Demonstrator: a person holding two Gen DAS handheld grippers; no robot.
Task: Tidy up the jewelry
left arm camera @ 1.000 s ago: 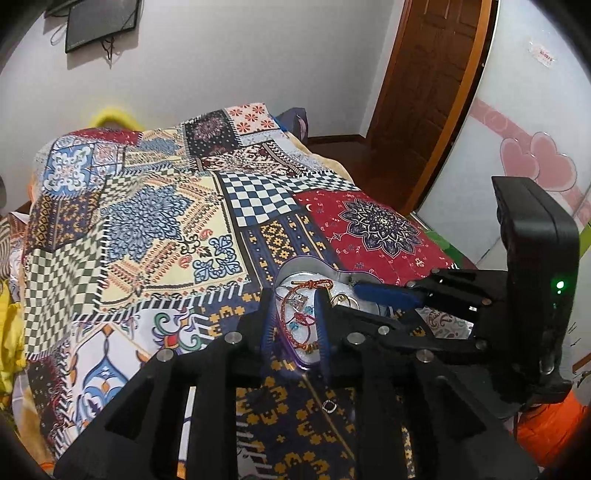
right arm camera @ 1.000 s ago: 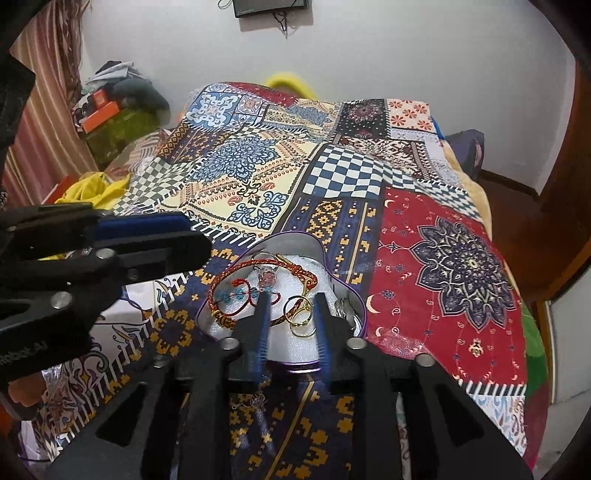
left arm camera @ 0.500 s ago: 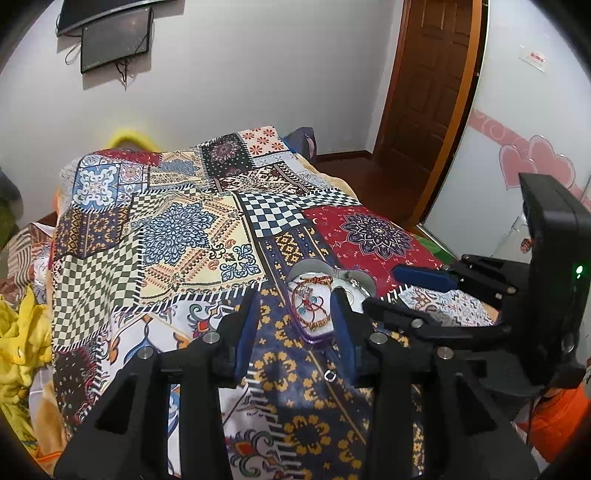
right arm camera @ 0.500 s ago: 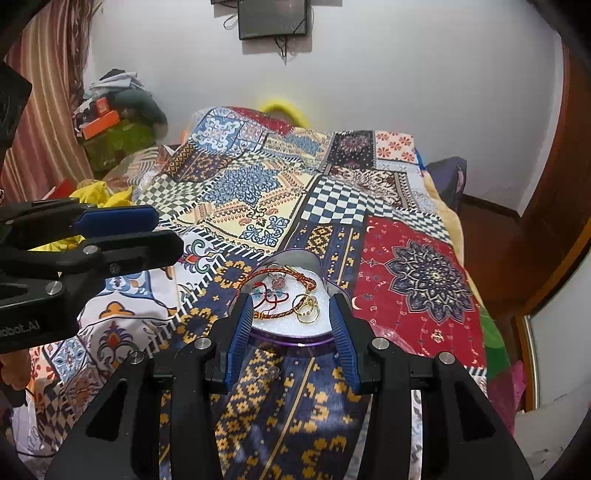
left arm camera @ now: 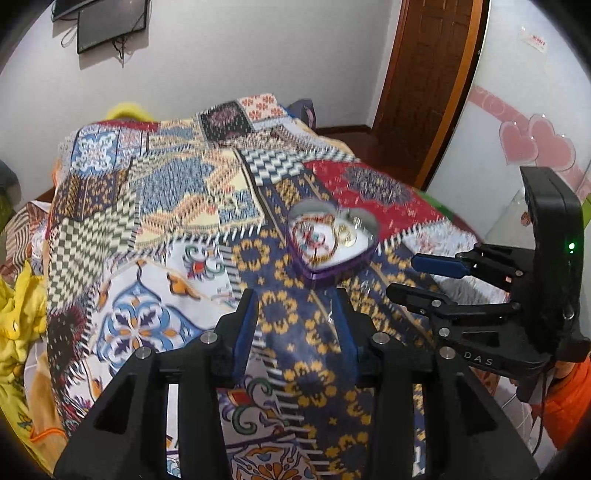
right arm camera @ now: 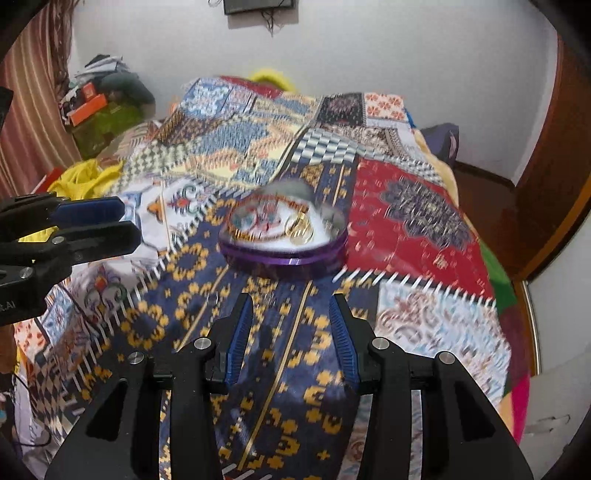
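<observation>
A purple heart-shaped tin (left arm camera: 334,271) lies open on the patchwork bedspread (left arm camera: 166,206); it also shows in the right wrist view (right arm camera: 282,258). It holds red and gold bracelets (left arm camera: 314,240) and gold rings (right arm camera: 301,227). My left gripper (left arm camera: 295,314) is open and empty, pulled back short of the tin. My right gripper (right arm camera: 290,321) is open and empty, also short of the tin. A small metal piece (left arm camera: 330,314) lies on the blue patch between tin and left gripper. Both views are motion-blurred.
The bed fills the room's middle. A wooden door (left arm camera: 436,74) stands at the right. A wall screen (right arm camera: 258,5) hangs behind the bed. Yellow cloth (right arm camera: 85,177) and stacked boxes (right arm camera: 96,110) lie left of the bed. The bed edge drops off at the right.
Both grippers have opened and drawn back and up from the tin. The jewelry stays in the tin.
</observation>
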